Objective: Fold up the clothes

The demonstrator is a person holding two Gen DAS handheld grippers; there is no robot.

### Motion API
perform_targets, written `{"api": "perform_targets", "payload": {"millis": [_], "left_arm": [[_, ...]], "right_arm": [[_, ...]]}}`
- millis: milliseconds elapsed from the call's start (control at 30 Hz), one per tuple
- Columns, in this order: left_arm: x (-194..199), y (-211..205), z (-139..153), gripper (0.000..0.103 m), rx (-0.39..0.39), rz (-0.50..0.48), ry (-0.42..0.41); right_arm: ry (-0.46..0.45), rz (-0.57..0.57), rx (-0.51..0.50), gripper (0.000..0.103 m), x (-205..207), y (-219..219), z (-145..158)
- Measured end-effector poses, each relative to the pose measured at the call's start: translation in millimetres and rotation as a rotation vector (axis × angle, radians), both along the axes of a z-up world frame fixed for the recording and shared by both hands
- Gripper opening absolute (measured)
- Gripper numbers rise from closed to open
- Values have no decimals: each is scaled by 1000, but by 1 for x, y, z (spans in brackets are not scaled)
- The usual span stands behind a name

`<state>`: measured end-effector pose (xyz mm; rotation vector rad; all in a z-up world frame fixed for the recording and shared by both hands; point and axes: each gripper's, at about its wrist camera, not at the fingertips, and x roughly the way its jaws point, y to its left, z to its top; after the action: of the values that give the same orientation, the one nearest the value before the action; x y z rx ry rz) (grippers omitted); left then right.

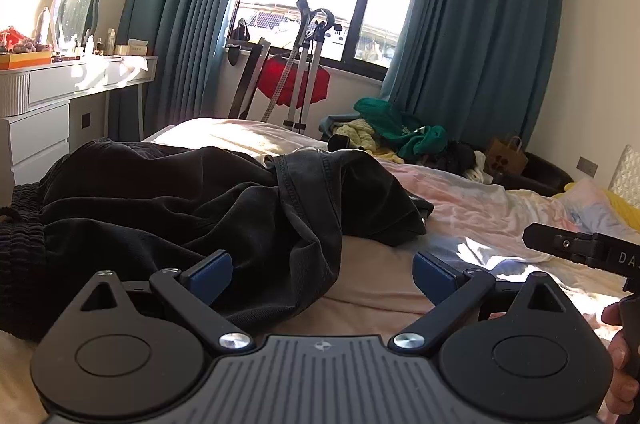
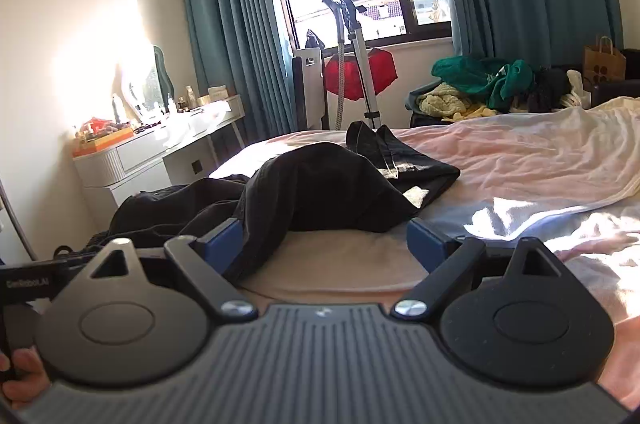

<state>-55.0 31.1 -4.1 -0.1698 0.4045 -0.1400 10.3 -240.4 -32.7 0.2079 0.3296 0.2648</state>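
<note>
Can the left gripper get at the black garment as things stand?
Probably yes: the left gripper is open, the black garment already lies against its left finger, and nothing stands between them.

Trousers (image 1: pixel 168 207): black, faded charcoal along the stitched seams
Bed (image 1: pixel 372 288): beige sheet
Quilt (image 2: pixel 532 159): pale pink, with white and light blue patches
Curtains (image 1: pixel 472 23): plain teal
Desk (image 1: pixel 72 83): white, ribbed drawer front
Clothes heap (image 2: pixel 480 79): green, pale yellow, black
Hanging garment (image 1: pixel 292 79): red
Paper bag (image 2: pixel 603 61): brown
Left claw (image 1: pixel 322 270): black, blue pads
Right claw (image 2: pixel 323 238): black, blue pads
</note>
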Motion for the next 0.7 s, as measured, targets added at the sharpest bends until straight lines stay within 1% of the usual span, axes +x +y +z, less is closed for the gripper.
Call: {"api": "perform_targets", "payload": {"millis": [100, 233, 367, 467, 567, 633, 700], "left_arm": [[9, 0, -6, 98, -3, 5, 13], [19, 8, -15, 98, 0, 13, 54], [45, 11, -25, 96, -36, -34, 151], [73, 8, -24, 96, -9, -46, 163], [113, 6, -20, 95, 10, -1, 153], [144, 7, -17, 95, -19, 11, 162], [177, 8, -18, 95, -74, 34, 171]], "right_arm": [[-9, -22, 2, 91, -1, 0, 1], [26, -51, -21, 91, 2, -1, -3], [65, -89, -17, 91, 3, -9, -4], [81, -126, 6, 91, 4, -21, -4], [109, -170, 38, 91, 8, -35, -5], [115, -192, 62, 91, 10, -42, -6], [118, -186, 123, 91, 13, -52, -8]]}}
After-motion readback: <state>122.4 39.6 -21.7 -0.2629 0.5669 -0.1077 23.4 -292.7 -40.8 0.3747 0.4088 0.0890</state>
